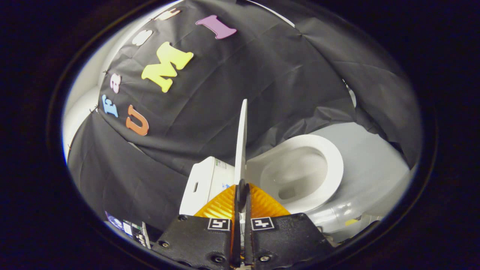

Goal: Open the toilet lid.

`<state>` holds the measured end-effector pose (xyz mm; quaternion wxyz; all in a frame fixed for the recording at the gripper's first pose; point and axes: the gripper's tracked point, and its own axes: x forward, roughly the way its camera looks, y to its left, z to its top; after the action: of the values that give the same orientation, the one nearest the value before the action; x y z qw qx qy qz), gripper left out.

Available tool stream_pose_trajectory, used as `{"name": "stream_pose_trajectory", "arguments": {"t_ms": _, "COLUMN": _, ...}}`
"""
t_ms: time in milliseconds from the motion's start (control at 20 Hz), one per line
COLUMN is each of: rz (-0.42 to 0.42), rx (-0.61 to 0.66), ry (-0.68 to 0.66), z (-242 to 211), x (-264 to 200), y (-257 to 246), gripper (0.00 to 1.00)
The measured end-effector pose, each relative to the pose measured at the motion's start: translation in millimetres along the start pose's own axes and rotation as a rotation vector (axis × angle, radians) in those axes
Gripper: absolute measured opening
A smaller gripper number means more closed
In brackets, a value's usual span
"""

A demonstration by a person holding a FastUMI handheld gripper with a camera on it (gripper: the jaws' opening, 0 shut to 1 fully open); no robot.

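Observation:
The white toilet lid (242, 146) stands raised, seen edge-on as a thin white slab rising straight ahead of my fingers. My gripper (242, 193) is shut on the lid's lower edge, its two orange-backed fingers (219, 206) pressed together on either side of it. To the right of the lid the white seat ring (332, 157) and the open bowl (296, 174) lie uncovered. Left of the lid is the white tank (204, 183) with a slot in its side.
Black cloth wall hangs behind the toilet and to both sides. Pale grey floor (369, 157) spreads to the right of the bowl. A few small items (129, 227) lie low on the left beside the gripper body.

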<state>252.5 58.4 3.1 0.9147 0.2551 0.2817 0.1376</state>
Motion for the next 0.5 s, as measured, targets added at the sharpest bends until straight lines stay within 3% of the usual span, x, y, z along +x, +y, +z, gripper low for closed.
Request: {"name": "stream_pose_trajectory", "arguments": {"t_ms": 500, "rz": -0.041, "rx": -0.144, "ry": 0.003, "z": -8.5, "x": 5.9, "y": 67.7, "gripper": 0.07}}
